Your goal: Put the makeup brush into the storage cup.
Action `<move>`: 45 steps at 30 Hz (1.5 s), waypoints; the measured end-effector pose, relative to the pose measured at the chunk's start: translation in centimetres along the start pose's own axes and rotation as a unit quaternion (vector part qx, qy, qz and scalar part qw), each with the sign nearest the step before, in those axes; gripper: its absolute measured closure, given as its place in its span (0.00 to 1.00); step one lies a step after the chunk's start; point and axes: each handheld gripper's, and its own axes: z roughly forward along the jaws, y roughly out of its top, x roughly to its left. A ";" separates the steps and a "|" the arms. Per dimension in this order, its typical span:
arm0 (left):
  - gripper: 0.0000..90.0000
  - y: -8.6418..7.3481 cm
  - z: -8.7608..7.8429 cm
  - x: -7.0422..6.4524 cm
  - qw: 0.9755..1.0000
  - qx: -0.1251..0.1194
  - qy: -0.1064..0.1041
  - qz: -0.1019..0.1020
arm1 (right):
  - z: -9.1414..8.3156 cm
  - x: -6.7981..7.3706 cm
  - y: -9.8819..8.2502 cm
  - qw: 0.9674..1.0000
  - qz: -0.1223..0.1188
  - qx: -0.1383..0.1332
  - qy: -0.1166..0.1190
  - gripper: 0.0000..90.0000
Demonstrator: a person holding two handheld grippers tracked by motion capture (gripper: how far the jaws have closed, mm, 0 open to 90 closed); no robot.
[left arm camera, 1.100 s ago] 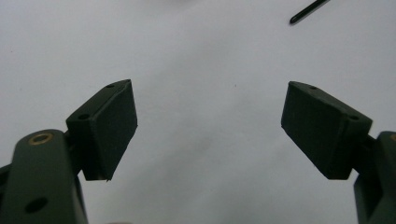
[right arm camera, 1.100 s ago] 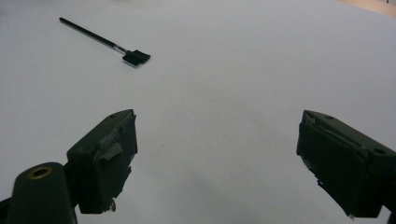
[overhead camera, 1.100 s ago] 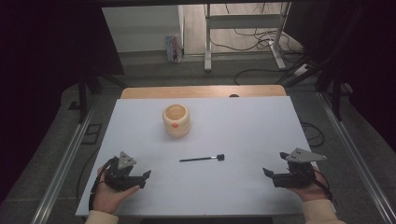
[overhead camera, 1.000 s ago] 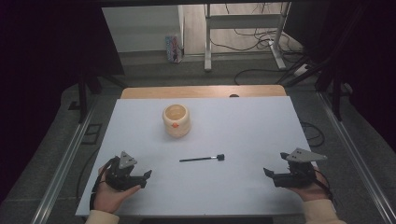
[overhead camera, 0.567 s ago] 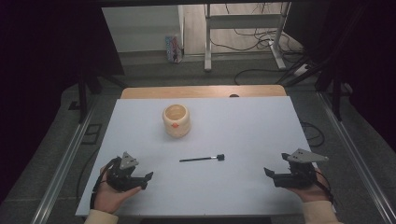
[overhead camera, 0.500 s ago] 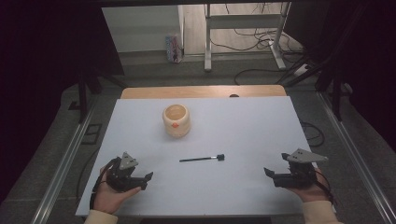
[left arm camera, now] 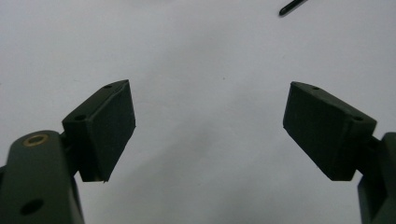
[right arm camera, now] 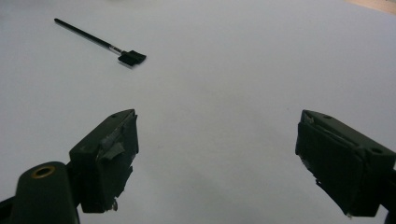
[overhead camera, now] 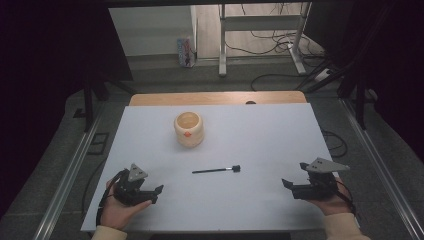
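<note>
A thin black brush (overhead camera: 216, 170) with a small square head lies flat near the middle of the white table (overhead camera: 270, 135); its head (right arm camera: 131, 58) appears at the upper left of the right gripper view, its handle tip (left arm camera: 290, 6) at the top of the left gripper view. A cream ceramic pot (overhead camera: 189, 129) with an orange dot stands upright behind it. My left gripper (overhead camera: 157, 190) rests at the front left, held by a hand, jaws wide apart and empty (left arm camera: 209, 128). My right gripper (overhead camera: 285, 184) sits at the front right, also open and empty (right arm camera: 215, 158).
A wooden strip (overhead camera: 215, 98) runs along the table's far edge. Metal rails (overhead camera: 70, 170) flank both sides. Beyond lie a desk frame (overhead camera: 260, 25), floor cables (overhead camera: 280, 40) and a small box (overhead camera: 186, 52) on the floor.
</note>
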 end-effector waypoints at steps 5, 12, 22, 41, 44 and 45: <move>0.20 0.3 -0.6 0.1 1.000 -0.013 0.004 -0.007 | 0.5 -0.1 0.1 1.000 0.003 0.003 0.006 0.15; 0.20 0.5 -0.7 0.1 1.000 -0.011 -0.005 0.007 | 0.7 -0.1 0.2 1.000 0.004 0.005 0.004 0.15; 0.21 1.8 -0.6 -0.4 0.999 0.007 -0.017 0.039 | 0.7 0.1 0.0 1.000 0.000 0.011 0.004 0.15; 0.24 5.5 0.6 -1.0 0.996 0.017 -0.052 0.076 | 0.7 -0.2 -0.1 1.000 0.000 0.012 0.004 0.15; 0.24 6.1 0.7 -1.3 0.995 0.016 -0.054 0.083 | 0.7 -0.1 -0.1 1.000 0.000 0.011 0.003 0.15; 0.24 6.4 0.7 -1.5 0.994 0.015 -0.056 0.089 | 0.7 -0.1 -0.1 1.000 0.000 0.011 0.004 0.15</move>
